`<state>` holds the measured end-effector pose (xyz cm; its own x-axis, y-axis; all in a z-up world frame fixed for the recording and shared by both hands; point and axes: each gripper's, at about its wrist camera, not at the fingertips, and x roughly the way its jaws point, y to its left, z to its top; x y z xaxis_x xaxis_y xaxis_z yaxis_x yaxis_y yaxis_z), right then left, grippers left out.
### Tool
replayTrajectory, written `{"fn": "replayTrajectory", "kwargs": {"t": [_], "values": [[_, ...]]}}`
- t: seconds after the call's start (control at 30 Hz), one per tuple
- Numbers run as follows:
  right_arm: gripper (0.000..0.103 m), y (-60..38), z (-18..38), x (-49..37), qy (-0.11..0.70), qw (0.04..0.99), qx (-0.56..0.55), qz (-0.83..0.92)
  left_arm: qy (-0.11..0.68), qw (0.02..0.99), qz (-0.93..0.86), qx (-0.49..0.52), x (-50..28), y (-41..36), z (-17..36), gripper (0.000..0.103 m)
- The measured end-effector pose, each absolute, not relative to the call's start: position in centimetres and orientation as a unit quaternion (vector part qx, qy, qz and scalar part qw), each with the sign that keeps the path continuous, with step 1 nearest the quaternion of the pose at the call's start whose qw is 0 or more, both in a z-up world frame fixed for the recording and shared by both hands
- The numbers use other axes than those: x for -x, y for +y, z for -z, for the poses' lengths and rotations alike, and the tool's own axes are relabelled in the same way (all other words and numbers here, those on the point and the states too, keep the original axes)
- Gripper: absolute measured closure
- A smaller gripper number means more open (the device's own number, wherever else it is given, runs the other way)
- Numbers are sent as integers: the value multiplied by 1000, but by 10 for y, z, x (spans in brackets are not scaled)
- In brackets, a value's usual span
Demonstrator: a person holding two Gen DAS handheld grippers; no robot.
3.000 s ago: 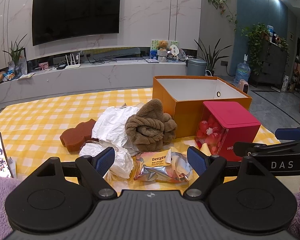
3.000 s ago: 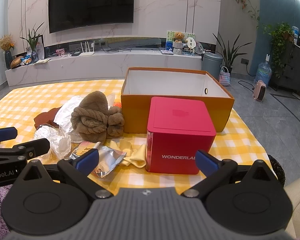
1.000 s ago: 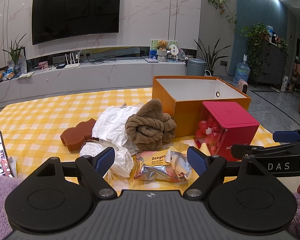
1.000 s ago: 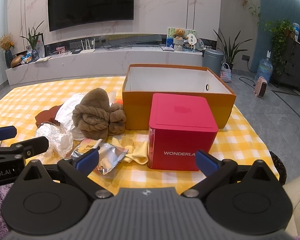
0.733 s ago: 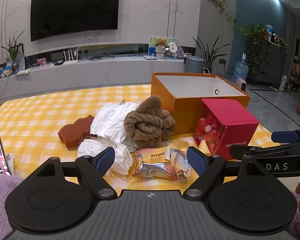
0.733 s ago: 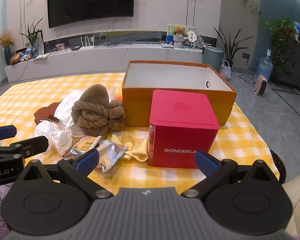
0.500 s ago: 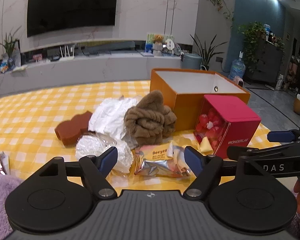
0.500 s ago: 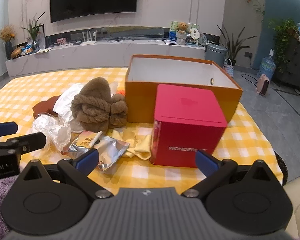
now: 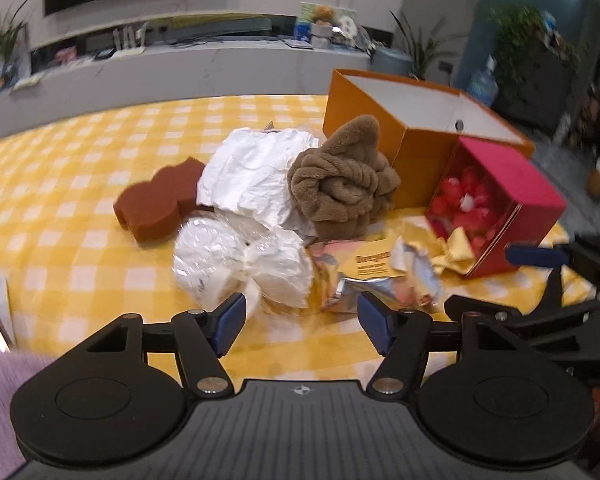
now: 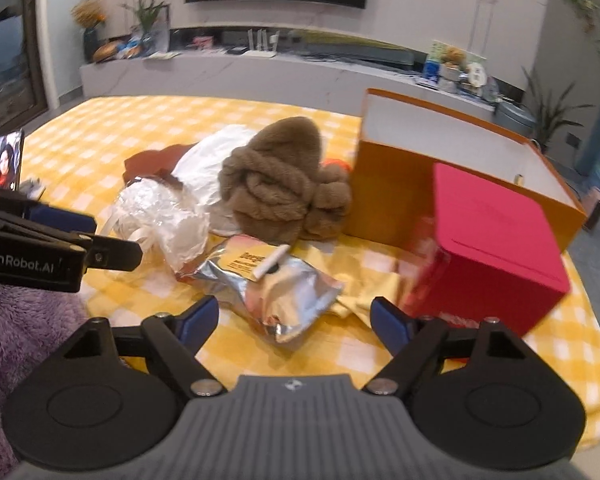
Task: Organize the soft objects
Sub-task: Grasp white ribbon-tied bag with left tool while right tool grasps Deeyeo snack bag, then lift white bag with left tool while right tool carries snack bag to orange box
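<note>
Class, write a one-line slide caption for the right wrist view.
Open right gripper nears a silver snack bag beside a brown plush bundle, red box and orange box.

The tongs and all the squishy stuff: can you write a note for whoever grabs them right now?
Left tongs: open, empty, jaws just been closing, low over the white plastic bag.
Right tongs: open, empty, jaws just been closing, low over the foil snack pouch.
The brown plush, white wrap, brown sponge and yellow cloth lie in a heap on the checked cloth, beside the orange box and red box.
Done: nothing visibly stored; the orange box's visible interior is bare.
Left: everything soft.
</note>
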<state>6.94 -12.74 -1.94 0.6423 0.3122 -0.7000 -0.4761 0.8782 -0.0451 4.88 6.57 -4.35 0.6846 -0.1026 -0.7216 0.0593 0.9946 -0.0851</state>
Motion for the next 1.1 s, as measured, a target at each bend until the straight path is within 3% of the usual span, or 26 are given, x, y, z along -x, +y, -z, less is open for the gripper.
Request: {"fn": "replayTrajectory", "kwargs": {"t": [0.1, 0.37, 0.73, 0.83, 0.97, 1.0, 1.1], "values": [[20, -115, 27, -80, 367, 893, 132, -227, 406, 913, 29, 22, -59, 74, 46, 27], [20, -95, 48, -103, 379, 878, 165, -242, 434, 892, 19, 127, -83, 87, 65, 28], [17, -76, 64, -139, 378, 846, 217, -305, 460, 877, -35, 136, -113, 84, 88, 30], [19, -73, 69, -143, 385, 838, 214, -323, 468, 873, -38, 131, -112, 87, 92, 42], [28, -71, 72, -138, 388, 838, 205, -324, 466, 876, -35, 117, -109, 87, 90, 69], [35, -71, 71, -136, 385, 840, 204, -322, 465, 878, -35, 110, -108, 86, 89, 70], [43, -75, 66, -127, 387, 845, 190, -316, 460, 883, -41, 89, -104, 83, 86, 74]]}}
